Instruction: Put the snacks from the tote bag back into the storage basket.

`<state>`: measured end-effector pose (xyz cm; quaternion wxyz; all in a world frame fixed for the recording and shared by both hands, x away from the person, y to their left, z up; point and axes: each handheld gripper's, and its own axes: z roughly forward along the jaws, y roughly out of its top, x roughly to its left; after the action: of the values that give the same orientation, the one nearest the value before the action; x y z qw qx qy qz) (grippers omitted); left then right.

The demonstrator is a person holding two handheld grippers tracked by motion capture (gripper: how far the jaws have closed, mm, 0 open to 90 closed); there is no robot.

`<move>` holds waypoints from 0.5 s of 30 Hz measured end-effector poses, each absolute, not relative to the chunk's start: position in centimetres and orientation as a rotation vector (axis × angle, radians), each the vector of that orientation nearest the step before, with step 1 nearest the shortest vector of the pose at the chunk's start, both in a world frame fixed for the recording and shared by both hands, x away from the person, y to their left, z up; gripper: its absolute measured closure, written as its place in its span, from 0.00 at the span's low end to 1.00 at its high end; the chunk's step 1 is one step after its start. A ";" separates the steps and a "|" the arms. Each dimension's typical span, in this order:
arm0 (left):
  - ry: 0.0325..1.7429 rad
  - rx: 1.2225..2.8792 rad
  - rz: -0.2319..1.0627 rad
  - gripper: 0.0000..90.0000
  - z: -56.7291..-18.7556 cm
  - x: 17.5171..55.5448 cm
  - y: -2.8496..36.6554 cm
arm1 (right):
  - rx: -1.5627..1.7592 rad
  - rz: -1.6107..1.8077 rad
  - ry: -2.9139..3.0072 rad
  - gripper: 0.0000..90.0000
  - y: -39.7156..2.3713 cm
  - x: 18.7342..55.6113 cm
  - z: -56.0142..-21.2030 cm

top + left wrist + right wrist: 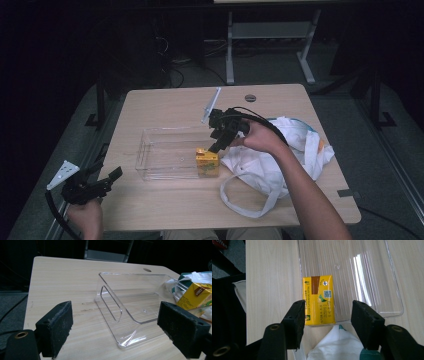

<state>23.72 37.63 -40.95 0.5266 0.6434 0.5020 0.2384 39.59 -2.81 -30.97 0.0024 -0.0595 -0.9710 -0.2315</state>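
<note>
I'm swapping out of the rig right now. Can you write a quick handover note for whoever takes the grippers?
Right gripper: open, jaws either side of the yellow juice carton, a gap showing on one side.
Left gripper: open, idle at the near left table edge.
Carton stands upright in the clear bin, at its end beside the white tote bag.
Done: carton placed in bin.
Left: probably pull the right gripper clear; the bag's contents cannot be told.

Bystanders on and around the table

A white cloth bag (280, 155) is lying right of centre in the high view, its handle looping toward the lower edge; a clear strip (210, 104) is resting just above centre, a round grommet (250, 98) is sitting nearby, and a grey desk frame (270, 45) is standing along the top.
</note>
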 end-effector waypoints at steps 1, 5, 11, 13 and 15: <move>1.200 1.539 0.570 0.14 -41.0 23.7 37.6 | -0.194 -0.723 -3.044 0.49 -2.9 39.6 -30.9; 1.199 1.540 0.571 0.14 -41.0 23.7 37.6 | -0.201 -0.724 -3.046 0.49 -3.2 39.6 -30.8; 1.201 1.543 0.571 0.14 -41.0 23.8 37.6 | -0.206 -0.726 -3.050 0.49 -3.5 39.6 -30.6; 1.201 1.542 0.571 0.14 -41.0 23.8 37.6 | -0.211 -0.724 -3.048 0.49 -3.7 39.7 -30.6; 1.199 1.542 0.573 0.14 -40.9 23.7 37.6 | -0.219 -0.726 -3.049 0.49 -3.8 39.7 -30.5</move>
<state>23.75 37.58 -40.95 0.5253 0.6445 0.5012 0.2396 39.67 -3.82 -30.53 -0.0004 -0.0698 -0.9704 -0.2310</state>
